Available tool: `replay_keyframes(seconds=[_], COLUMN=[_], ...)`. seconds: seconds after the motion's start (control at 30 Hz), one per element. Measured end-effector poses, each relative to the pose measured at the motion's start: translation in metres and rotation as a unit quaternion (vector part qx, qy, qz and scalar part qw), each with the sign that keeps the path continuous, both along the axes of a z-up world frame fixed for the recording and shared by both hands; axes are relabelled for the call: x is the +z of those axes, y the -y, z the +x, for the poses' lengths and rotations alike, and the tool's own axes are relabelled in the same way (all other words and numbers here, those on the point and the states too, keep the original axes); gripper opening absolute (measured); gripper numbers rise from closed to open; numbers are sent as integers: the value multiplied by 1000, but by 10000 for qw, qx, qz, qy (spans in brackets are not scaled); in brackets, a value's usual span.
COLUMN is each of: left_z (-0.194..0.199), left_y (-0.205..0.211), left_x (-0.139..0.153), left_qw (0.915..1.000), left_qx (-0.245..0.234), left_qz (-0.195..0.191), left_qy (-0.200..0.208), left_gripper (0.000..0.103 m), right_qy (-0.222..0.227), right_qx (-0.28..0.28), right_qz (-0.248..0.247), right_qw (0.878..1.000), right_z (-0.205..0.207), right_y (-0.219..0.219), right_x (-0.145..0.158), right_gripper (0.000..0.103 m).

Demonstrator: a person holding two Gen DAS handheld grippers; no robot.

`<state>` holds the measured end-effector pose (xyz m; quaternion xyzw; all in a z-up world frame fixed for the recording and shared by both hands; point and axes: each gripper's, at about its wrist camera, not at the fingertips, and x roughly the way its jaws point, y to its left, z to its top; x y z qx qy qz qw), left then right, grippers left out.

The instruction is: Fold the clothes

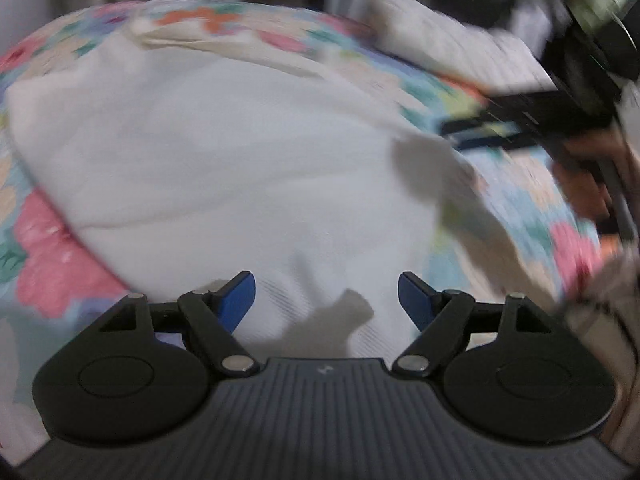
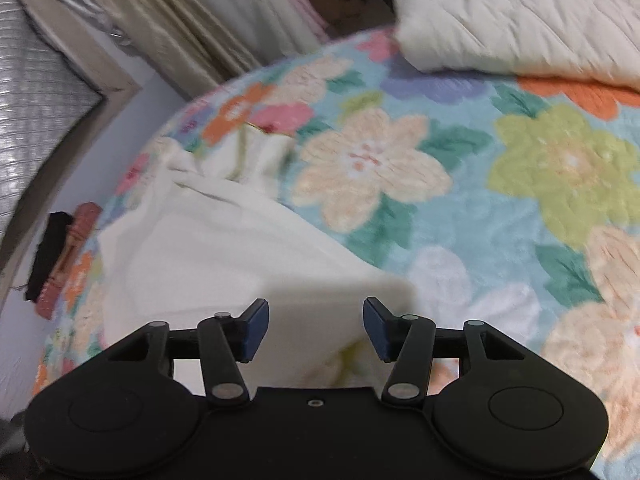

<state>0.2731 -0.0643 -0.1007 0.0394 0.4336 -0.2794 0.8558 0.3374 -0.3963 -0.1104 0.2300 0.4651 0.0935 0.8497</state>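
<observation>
The white garment [image 1: 224, 152] lies spread on the floral blanket [image 2: 460, 208], filling the middle of the left view, while the left gripper [image 1: 326, 300] and the right gripper [image 2: 316, 328] both stand wide open, holding nothing.

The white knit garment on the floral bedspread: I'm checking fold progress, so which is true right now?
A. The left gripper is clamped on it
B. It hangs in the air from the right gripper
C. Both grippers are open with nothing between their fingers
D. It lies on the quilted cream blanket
C. The left gripper and right gripper both show spread blue pads with a clear gap, while the white knit garment lies on the floral bedspread.
</observation>
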Motion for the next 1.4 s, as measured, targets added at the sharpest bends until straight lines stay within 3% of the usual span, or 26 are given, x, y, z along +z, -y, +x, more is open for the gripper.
replay_keyframes(seconds=[0.1,0.17,0.23,0.33,0.4,0.43,0.47,0.5,0.53,0.57,0.6,0.73,0.83,0.9,1.03,1.17,1.23,1.3,1.33,1.4], left_z=[-25,-33,-34,-25,-19,-17,-14,-14,-17,-20,-25,-51,-60,-61,-56,-54,-55,-55,-55,-54], left_y=[25,39,52,61,57,53,49,45,42,39,37,20,6,7,7,2,-1,-7,-12,-25], left_x=[-1,-6,-16,-28,-29,-27,-24,-20,-14,-8,-2,31,33,18,-13,-4,6,16,21,29], left_qw=[9961,9914,9865,9815,9824,9844,9869,9884,9892,9898,9900,9916,9959,9959,9958,9975,9983,9991,9995,9997], left_qx=[-446,-641,-655,-418,-191,-95,-10,55,94,126,137,36,-15,-11,168,129,4,-49,1,197], left_qz=[530,866,1248,1695,1702,1620,1501,1402,1329,1263,1217,1068,847,900,885,640,518,372,282,106], left_qy=[552,744,836,789,740,676,596,573,605,649,695,723,318,128,-154,-266,-250,-199,-146,-56], left_gripper=[82,87,88,84,50,25,12,11,9,8,8,4,4,4,4,8,15,32,40,40], right_qy=[-288,-275,-297,-88,62,137,212,287,361,436,511,828,1061,929,218,358,447,536,580,589], right_qx=[-60,-52,-94,-80,-67,-61,-55,-48,-42,-36,-29,89,391,394,317,113,8,-96,-149,-238], right_qz=[178,603,860,823,782,762,742,721,701,680,659,610,455,171,-185,-955,-1349,-1741,-1936,-2042], right_qw=[9994,9978,9958,9965,9969,9970,9970,9970,9969,9967,9965,9947,9925,9947,9991,9947,9898,9832,9793,9769], right_z=[2,0,0,0,0,-1,-1,-1,-1,-1,-1,-8,-26,-25,-7,-11,-13,-16,-17,-19], right_y=[3,5,8,7,6,5,5,4,4,3,3,1,0,-2,-11,-15,-17,-19,-20,-19], right_x=[-8,-11,-16,-12,-10,-8,-7,-6,-4,-3,-1,11,32,30,-2,4,8,11,13,14], right_gripper=[59,59,61,65,65,65,64,64,50,32,6,5,5,5,4,4,4,6,12,16])
